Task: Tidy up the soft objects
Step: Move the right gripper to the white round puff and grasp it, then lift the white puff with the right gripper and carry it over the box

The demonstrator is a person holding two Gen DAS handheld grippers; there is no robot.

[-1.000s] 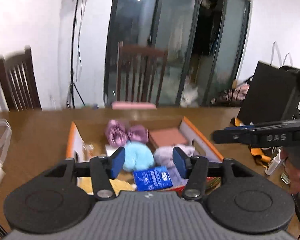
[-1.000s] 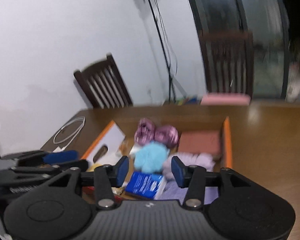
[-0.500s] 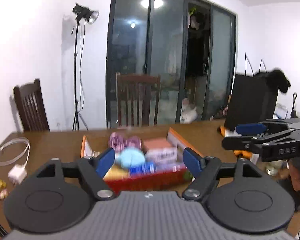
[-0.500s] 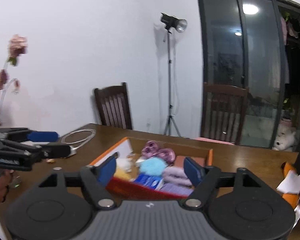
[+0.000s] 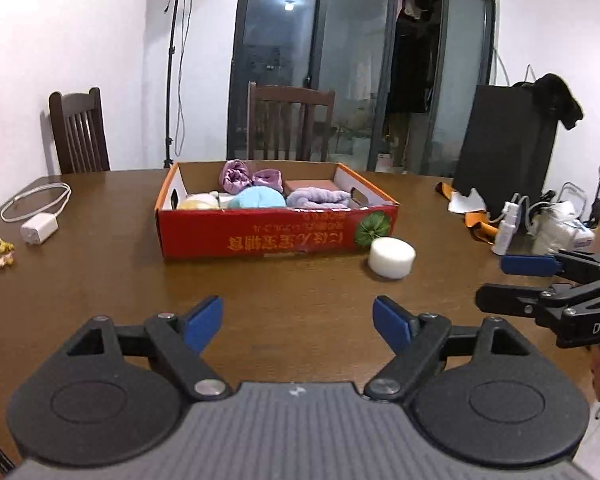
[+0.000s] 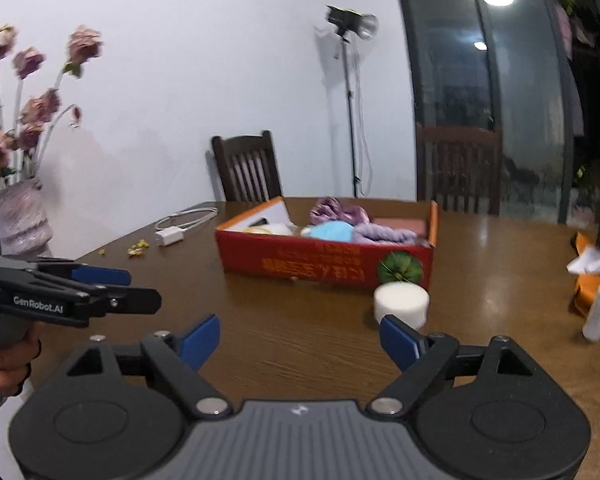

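Note:
A red cardboard box (image 5: 276,236) (image 6: 324,264) stands mid-table. It holds purple scrunchies (image 5: 240,176), a light blue fluffy ball (image 5: 260,198), a folded lavender towel (image 5: 318,198) and a pale yellow soft thing (image 5: 198,202). A white round sponge (image 5: 392,252) (image 6: 400,300) lies on the table just outside the box's near right corner. My left gripper (image 5: 298,318) hangs over bare table well short of the box. Its jaws are opening and nothing is between them. My right gripper (image 6: 300,336) is level with it to the right, jaws also opening and empty, its right fingertip close in front of the sponge.
A white charger with cable (image 5: 38,224) and small yellow bits (image 5: 2,248) lie at the left. At the right are a spray bottle (image 5: 506,226), orange items and bags. A vase of flowers (image 6: 20,220) stands at the near left corner. Chairs line the far side.
Both grippers have drawn back from above the box toward the near side of the table and sunk lower. Their jaws have spread wider. The white sponge has come into view.

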